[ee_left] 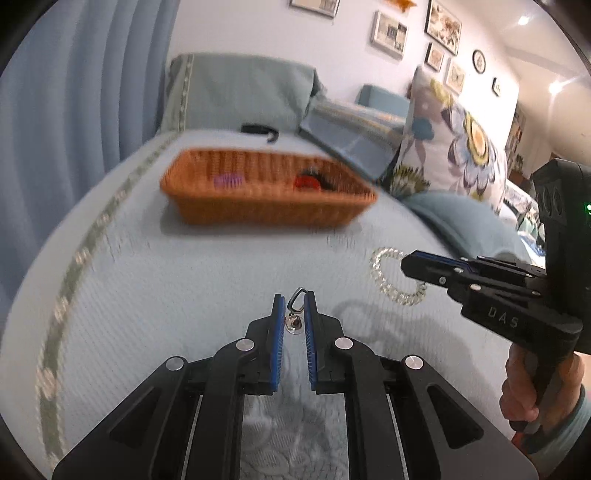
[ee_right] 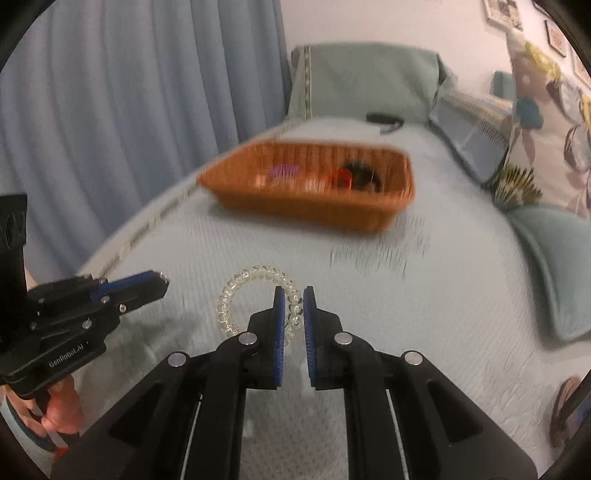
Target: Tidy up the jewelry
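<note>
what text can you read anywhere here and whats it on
"DAS": on the side of the right gripper, seen from the left wrist view; it may be cut off.
"GenRobot.AI": on the side of the left gripper, seen from the right wrist view.
Framed pictures and a round clock on the wall: too small and blurred to read.

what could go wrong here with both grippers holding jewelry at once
The small pendant sits between the left gripper pads held mainly by its metal loop, so it could slip out on the way to the wicker basket. The right gripper pinches only one side of the clear bead bracelet; the hanging rest might swing or snag the basket rim.
</note>
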Tool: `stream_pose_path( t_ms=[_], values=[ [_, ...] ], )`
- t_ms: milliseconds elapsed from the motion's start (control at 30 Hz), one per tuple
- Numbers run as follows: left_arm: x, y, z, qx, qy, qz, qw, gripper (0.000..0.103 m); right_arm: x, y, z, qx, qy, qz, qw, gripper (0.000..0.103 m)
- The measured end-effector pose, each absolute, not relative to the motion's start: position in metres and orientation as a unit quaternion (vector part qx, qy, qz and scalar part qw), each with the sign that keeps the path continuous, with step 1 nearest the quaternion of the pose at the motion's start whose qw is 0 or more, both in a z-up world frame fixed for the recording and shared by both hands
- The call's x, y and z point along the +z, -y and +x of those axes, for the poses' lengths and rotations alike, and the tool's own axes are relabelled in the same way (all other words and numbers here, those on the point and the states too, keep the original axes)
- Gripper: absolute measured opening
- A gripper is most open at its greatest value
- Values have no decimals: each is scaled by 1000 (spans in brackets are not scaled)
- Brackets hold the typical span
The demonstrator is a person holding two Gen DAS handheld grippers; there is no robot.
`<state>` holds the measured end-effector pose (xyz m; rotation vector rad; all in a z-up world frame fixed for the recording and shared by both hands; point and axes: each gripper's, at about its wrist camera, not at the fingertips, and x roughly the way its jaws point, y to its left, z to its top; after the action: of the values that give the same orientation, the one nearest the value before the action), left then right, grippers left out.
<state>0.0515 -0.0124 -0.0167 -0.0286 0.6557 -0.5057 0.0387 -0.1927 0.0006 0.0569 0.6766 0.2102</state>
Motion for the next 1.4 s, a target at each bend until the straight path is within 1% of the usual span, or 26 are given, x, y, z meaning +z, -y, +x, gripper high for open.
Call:
stream_pose_path(
  t_ms=[133, 233, 400, 533, 633, 867, 900, 933, 967, 1033, 1067, 1100, 1167, 1200, 1233, 1267, 1300, 1333, 1400],
  values=[
    [15, 15, 76, -246, -290, -10, 925, 9, 37, 197, 60, 88, -289, 31, 953, 8],
    [36, 22, 111, -244, -268, -8, 932, 9, 58, 203, 92, 80, -265, 36, 960, 8],
    [42, 29, 170, -239, -259, -20, 936, 9, 69, 208, 154, 66, -258, 38, 963, 8],
    [31, 38, 208, -221, -261, -11, 940, 9, 57, 208, 197, 56, -273, 28, 960, 8],
    [16, 43, 236, -216, -277, -20, 936, 9, 35, 208, 224, 49, -300, 25, 952, 8],
    [-8, 45, 262, -203, -308, -32, 929, 10, 0, 208, 253, 47, -348, 27, 936, 8],
    [-10, 45, 262, -201, -310, -33, 929, 12, -2, 209, 252, 47, -349, 30, 935, 9],
    [-11, 44, 262, -199, -313, -32, 928, 23, -2, 210, 251, 47, -350, 32, 935, 9],
    [-11, 43, 261, -198, -312, -33, 929, 28, -2, 212, 249, 50, -350, 36, 935, 9],
    [-8, 40, 255, -193, -306, -30, 932, 40, 1, 213, 243, 50, -348, 39, 935, 16],
    [-4, 39, 249, -193, -301, -28, 933, 43, 3, 213, 240, 50, -346, 40, 936, 29],
    [-1, 38, 244, -191, -298, -26, 935, 45, 7, 215, 234, 49, -343, 41, 937, 39],
    [8, 36, 231, -190, -292, -21, 937, 45, 17, 217, 219, 47, -331, 43, 942, 43],
    [13, 34, 223, -190, -289, -20, 938, 48, 22, 218, 213, 49, -328, 47, 942, 43],
    [19, 32, 212, -187, -283, -17, 940, 56, 27, 219, 204, 51, -324, 51, 943, 43],
    [25, 31, 202, -184, -276, -15, 943, 61, 32, 219, 197, 53, -320, 53, 944, 43],
    [31, 27, 189, -179, -265, -16, 947, 70, 38, 220, 183, 54, -311, 56, 947, 43],
    [36, 25, 180, -175, -257, -16, 950, 75, 42, 220, 170, 53, -302, 58, 950, 45],
    [48, 17, 152, -170, -238, -25, 956, 76, 47, 217, 144, 49, -286, 58, 955, 52]
  ],
)
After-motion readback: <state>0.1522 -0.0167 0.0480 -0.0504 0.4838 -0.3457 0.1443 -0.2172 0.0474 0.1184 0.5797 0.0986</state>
